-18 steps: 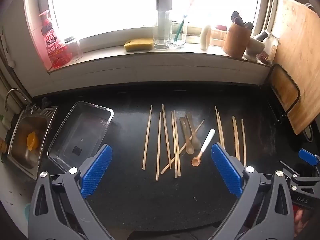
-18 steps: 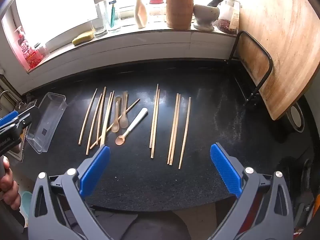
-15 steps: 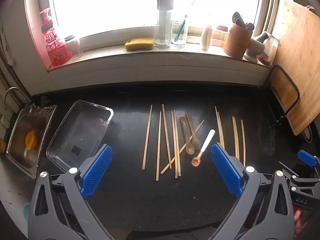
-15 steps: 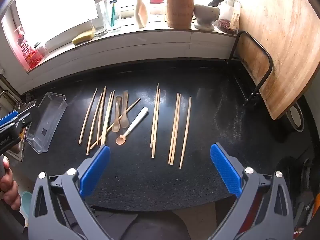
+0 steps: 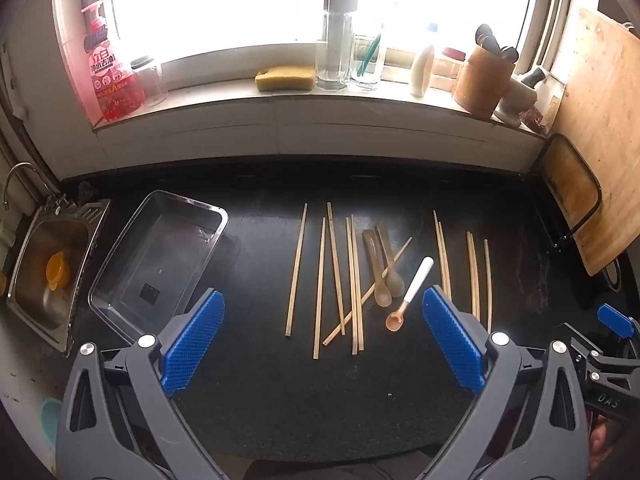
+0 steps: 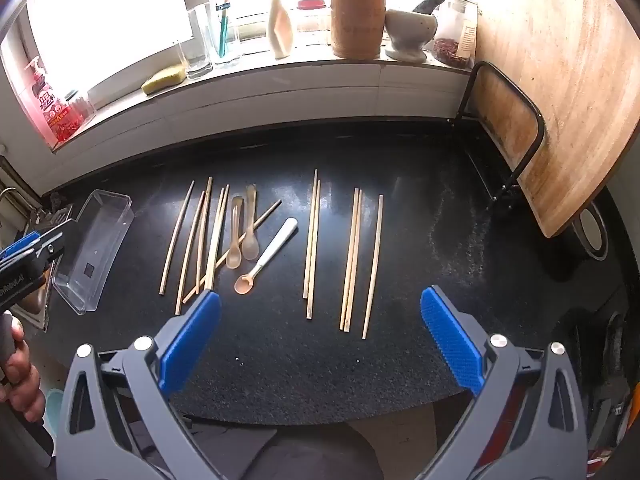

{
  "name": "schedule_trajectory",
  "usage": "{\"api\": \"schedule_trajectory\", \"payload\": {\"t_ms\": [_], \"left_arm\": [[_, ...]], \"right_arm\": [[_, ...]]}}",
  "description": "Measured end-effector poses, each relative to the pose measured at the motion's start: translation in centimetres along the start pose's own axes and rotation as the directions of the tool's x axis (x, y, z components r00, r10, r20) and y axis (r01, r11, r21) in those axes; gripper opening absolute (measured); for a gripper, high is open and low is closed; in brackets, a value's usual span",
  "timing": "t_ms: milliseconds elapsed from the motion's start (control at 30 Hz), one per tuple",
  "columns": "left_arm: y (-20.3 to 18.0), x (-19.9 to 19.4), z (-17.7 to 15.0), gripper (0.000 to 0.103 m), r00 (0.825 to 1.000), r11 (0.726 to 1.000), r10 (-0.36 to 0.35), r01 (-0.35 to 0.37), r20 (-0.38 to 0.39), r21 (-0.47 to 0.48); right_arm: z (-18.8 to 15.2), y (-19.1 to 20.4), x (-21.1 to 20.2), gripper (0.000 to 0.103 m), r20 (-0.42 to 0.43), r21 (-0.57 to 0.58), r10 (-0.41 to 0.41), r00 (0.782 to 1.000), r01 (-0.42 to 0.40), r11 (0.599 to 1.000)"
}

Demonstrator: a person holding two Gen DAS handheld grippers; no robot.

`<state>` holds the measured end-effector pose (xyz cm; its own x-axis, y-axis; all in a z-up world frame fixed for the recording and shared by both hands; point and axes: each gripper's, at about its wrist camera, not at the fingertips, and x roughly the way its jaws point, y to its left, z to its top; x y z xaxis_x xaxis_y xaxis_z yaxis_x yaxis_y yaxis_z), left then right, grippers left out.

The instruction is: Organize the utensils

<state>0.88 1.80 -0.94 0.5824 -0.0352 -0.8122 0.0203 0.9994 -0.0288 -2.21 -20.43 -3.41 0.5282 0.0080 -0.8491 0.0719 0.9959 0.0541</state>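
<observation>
Left gripper [image 5: 322, 338]: jaws spread wide, nothing between the blue pads, hovering at the lower centre of its frame above the black countertop [image 5: 320, 392]. Right gripper [image 6: 320, 336]: likewise spread and empty, low in its own frame.

Utensils, mid-frame in both views:
- Loose chopsticks [image 5: 320, 280], a fan of six left of centre, one lying slantwise across the others.
- Two brown spoons [image 5: 386, 272] side by side, bowls toward the camera, resting over the slanted stick.
- White-handled spoon [image 5: 412, 290], just right of them, apart from the grippers.
- Five further chopsticks [image 6: 352, 258], right of the spoons.

Surroundings:
- Clear plastic tray [image 5: 160, 260], left of the chopsticks.
- Steel sink [image 5: 48, 264], far left edge.
- Wooden cutting board [image 6: 560, 92], upper right, leaning in a black wire rack [image 6: 520, 128].
- Windowsill clutter along the top: sponge [image 5: 285, 77], glasses, wooden utensil holder [image 6: 356, 22], mortar.
</observation>
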Motion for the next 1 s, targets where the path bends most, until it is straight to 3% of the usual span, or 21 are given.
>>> {"api": "schedule_trajectory", "payload": {"t_ms": [1000], "left_arm": [[-0.01,0.52,0.55,0.097,1.0,1.0,0.003,-0.003,-0.011,0.001]], "right_arm": [[0.49,0.04,0.48,0.097,-0.001,0.0,0.0,1.0,0.0,1.0]]}}
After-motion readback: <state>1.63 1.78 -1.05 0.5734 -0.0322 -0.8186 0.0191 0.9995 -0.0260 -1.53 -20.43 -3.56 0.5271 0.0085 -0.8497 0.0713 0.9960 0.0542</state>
